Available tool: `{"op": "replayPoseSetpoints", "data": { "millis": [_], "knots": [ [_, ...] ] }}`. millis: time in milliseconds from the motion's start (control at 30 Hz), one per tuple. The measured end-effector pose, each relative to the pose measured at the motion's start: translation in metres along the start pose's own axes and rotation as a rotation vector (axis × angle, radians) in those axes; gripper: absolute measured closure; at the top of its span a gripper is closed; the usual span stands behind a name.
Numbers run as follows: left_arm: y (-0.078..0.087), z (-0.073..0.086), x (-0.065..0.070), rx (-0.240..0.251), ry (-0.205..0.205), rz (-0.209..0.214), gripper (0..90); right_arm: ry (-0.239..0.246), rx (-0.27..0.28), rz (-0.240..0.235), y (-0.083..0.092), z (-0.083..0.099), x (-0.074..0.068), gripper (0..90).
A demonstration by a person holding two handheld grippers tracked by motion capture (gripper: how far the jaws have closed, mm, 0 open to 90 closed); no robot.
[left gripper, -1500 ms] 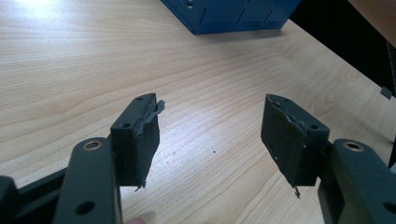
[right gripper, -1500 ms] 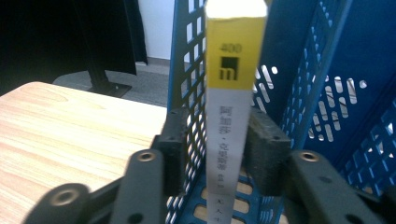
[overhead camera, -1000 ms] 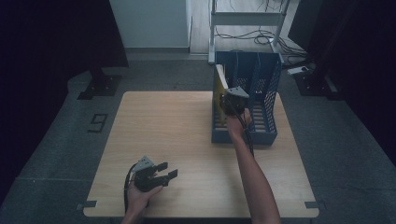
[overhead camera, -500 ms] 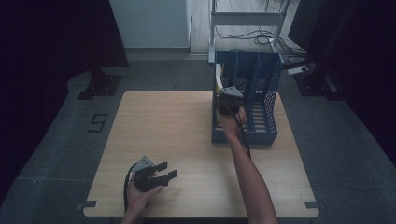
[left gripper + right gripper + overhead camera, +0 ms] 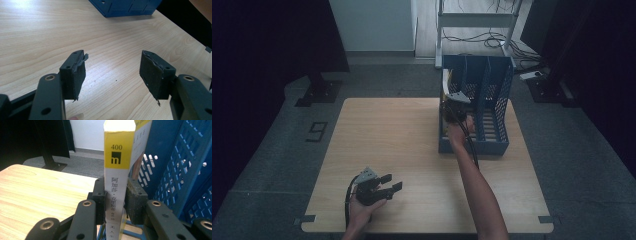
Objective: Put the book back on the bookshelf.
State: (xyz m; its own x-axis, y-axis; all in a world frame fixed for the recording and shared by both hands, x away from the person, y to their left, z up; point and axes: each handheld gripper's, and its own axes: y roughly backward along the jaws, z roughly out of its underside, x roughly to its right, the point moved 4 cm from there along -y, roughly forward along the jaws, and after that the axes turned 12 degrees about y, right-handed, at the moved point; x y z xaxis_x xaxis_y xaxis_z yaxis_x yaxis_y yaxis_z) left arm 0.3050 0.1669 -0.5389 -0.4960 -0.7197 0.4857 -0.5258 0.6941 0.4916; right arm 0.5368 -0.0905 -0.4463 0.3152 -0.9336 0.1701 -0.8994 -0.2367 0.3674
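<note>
A book with a yellow-and-white spine stands upright in the leftmost slot of a blue mesh file rack, where its yellow edge shows. My right gripper is shut on the lower spine, one pad on each side. From above, that gripper sits at the rack's left compartment with the forearm reaching in from the front. My left gripper rests open near the table's front left, its jaws wide apart over bare wood with nothing between them.
The wooden table stretches left of the rack. The rack's blue dividers and mesh wall stand close on the right of the book. Beyond the table are a dark floor, a metal shelf frame and cables.
The right hand with the book has shifted slightly to the left at the rack's left slot. The left hand has stayed in place.
</note>
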Motion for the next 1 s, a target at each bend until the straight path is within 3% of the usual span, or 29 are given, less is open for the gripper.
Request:
{"op": "replayPoseSetpoints", "data": {
  "millis": [500,900,1000],
  "knots": [
    [-0.002,0.001,-0.001,-0.011,-0.002,-0.002,37.1,-0.008,0.015,0.028,-0.005,-0.007,0.012,73.8],
    [-0.001,0.001,-0.001,-0.012,-0.002,0.001,37.0,-0.006,0.021,0.031,-0.009,-0.010,0.003,73.1],
    [-0.002,0.002,0.000,-0.017,-0.008,0.000,36.9,0.034,0.016,0.020,-0.009,-0.006,0.001,66.8]
  ]
}}
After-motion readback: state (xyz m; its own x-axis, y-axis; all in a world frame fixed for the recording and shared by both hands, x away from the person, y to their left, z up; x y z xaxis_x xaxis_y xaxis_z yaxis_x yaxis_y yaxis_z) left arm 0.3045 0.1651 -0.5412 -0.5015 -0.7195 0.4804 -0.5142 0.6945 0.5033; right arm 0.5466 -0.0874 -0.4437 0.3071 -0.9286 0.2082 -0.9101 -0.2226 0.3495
